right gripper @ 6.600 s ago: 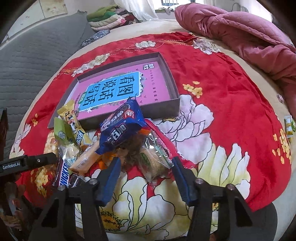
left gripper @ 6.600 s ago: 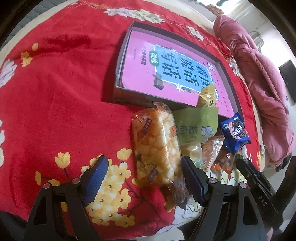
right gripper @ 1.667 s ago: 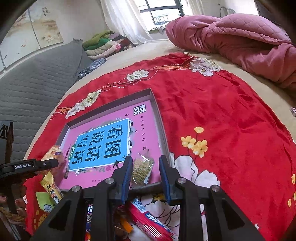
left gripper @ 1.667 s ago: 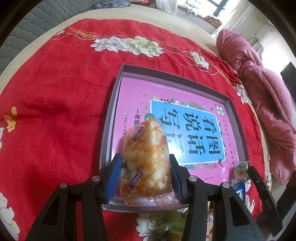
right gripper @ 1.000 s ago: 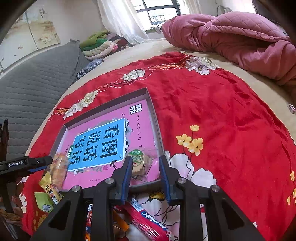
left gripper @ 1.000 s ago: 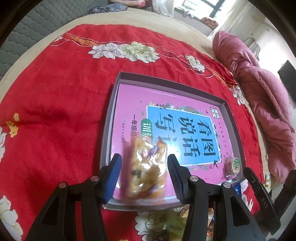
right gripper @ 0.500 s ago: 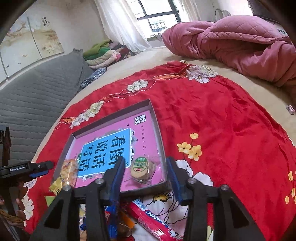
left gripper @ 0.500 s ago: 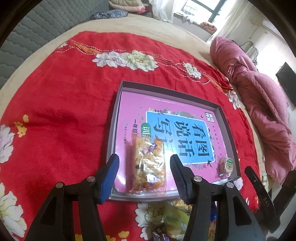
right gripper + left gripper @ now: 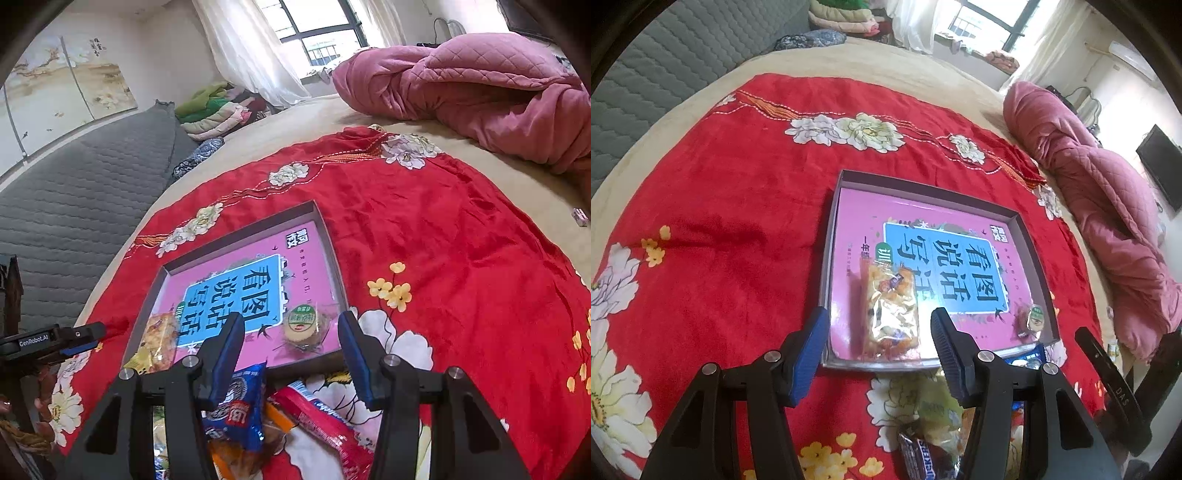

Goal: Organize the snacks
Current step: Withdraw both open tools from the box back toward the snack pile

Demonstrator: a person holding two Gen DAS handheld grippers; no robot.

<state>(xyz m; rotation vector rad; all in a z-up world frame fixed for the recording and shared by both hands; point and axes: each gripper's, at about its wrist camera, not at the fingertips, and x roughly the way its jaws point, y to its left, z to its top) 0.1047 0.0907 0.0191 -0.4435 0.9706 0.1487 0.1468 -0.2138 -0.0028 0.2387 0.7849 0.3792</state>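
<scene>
A shallow brown box (image 9: 1030,236) with a pink printed bottom lies on the red floral cloth; it also shows in the right wrist view (image 9: 328,240). A clear bag of orange puffed snack (image 9: 891,310) lies in its near left part, also visible in the right wrist view (image 9: 159,341). A small round green-labelled cake (image 9: 300,324) lies in the near right corner, also in the left wrist view (image 9: 1032,319). My left gripper (image 9: 879,339) is open and empty above the bag. My right gripper (image 9: 291,343) is open and empty above the cake.
A pile of loose snacks lies in front of the box: a blue packet (image 9: 236,406), a red wrapper (image 9: 325,421), a green packet (image 9: 934,406) and a dark bar (image 9: 919,458). A pink quilt (image 9: 461,74) lies on the bed behind. A grey padded surface (image 9: 85,192) is at the left.
Both grippers let go of their snacks into the box, opened wider and pulled back and up. The puffed snack bag and the round cake now lie in the box.
</scene>
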